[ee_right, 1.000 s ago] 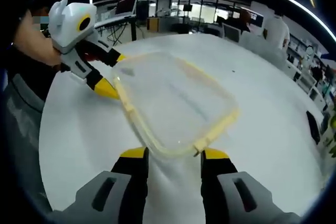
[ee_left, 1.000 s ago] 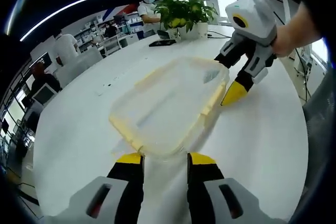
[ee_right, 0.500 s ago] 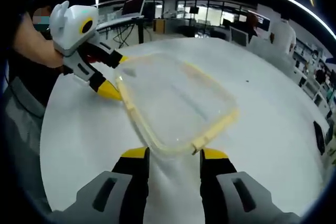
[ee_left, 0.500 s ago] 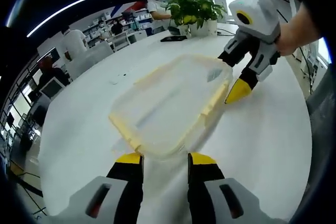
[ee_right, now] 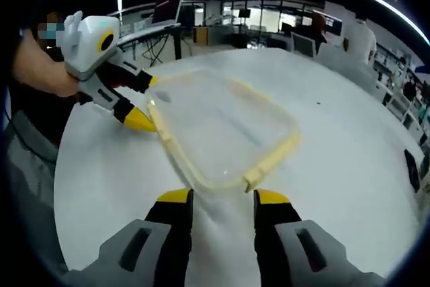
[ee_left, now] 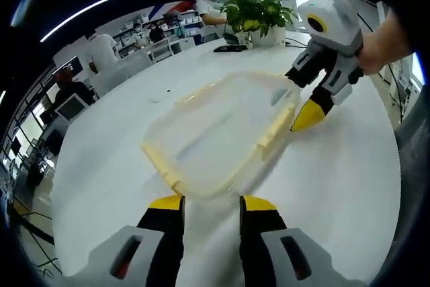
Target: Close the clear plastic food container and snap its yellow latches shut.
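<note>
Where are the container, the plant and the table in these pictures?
container (ee_left: 215,136), left gripper view, middle of its clear lid
plant (ee_left: 259,11), left gripper view, its green leaves
table (ee_right: 342,152), right gripper view, bare white top beside the container

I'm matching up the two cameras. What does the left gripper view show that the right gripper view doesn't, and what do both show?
Left gripper view: a potted plant at the table's far edge, with a dark flat thing beside it. Right gripper view: a laptop on a far desk. Both: the clear container with its yellow-edged lid on the white table, each gripper's open jaws at one end, left gripper and right gripper facing each other.
</note>
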Demonstrator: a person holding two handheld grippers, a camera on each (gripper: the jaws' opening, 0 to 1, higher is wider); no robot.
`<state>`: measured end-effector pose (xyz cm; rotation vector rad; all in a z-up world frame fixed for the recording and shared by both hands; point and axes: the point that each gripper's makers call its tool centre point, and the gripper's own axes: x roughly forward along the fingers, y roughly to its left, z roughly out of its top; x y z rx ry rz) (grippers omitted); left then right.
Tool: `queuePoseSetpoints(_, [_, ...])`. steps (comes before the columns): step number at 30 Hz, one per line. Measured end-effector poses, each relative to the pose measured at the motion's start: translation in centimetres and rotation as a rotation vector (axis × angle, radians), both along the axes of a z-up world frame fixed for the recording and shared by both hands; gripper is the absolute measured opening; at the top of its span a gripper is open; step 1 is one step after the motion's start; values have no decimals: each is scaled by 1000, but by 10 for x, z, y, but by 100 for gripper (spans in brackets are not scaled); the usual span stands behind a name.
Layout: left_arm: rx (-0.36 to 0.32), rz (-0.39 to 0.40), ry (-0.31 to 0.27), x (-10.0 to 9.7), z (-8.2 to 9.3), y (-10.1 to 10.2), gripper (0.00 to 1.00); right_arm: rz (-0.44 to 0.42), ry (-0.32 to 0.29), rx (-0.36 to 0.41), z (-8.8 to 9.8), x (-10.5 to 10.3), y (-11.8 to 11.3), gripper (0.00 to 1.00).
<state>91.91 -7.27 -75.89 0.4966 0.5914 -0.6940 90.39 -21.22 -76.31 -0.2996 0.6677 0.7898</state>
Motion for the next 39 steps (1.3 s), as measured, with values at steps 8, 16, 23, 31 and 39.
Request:
queuePoseSetpoints(8, [-46,45,3,-17,14,2,32,-65,2,48,16,-11,-9,40])
queuePoseSetpoints(16, [-101,97,-18,-49,37,7,35,-108,-25,97,42,-31,-16,45])
queuePoseSetpoints(23, [-203,197,-40,-77,66,16,36,-140,-57,143,67,-50,-23,48])
queuePoseSetpoints(31, [-232,241,-55,-107,81,27,38,-177,-90,143,81,-77,-37,49])
queuePoseSetpoints(39, [-284,288,-65,-130,92,28,38,-230,-102,162,90,-103,-50,51])
